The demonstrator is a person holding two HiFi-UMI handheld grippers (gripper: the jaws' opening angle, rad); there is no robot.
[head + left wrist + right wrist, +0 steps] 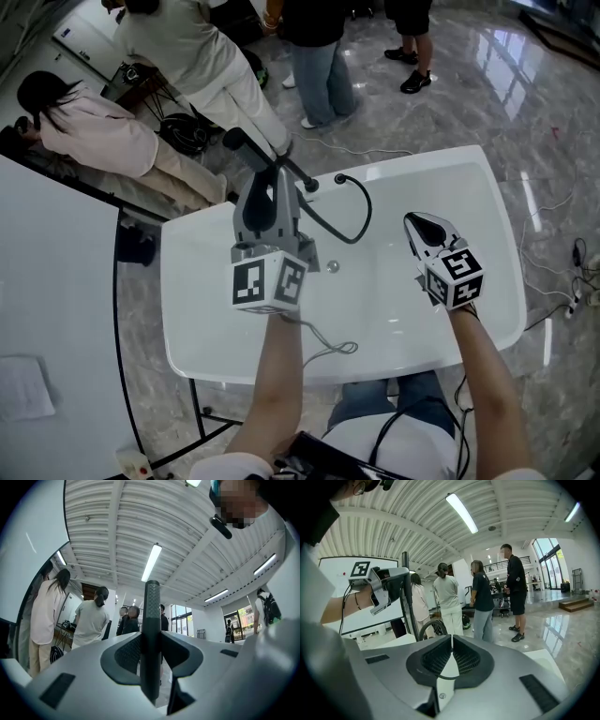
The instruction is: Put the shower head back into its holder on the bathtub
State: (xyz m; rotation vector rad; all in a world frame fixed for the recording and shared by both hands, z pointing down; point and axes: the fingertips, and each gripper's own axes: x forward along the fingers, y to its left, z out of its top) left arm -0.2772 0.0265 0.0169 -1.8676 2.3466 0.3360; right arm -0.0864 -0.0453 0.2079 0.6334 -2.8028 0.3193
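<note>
- Right gripper (451,638): grey body, black ribbed pads closed together, nothing between them.
- Left gripper (396,585): upper left, with a marker cube, clamped on the dark upright shower head (412,618).
- Hose (426,629): black loop beyond the pads.
- Bathtub (382,641): white rim, lower left.
- Four people (483,599): standing on the glossy floor (562,630).
- Ceiling light strip (461,513): lit.

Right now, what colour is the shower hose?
Black; the hose shows best in the head view.

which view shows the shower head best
Head view: most of the shower head shows above the tub, held by the left gripper. Left gripper view shows only a stretch of it clamped in the tongs; right gripper view a thin, far sliver.
</note>
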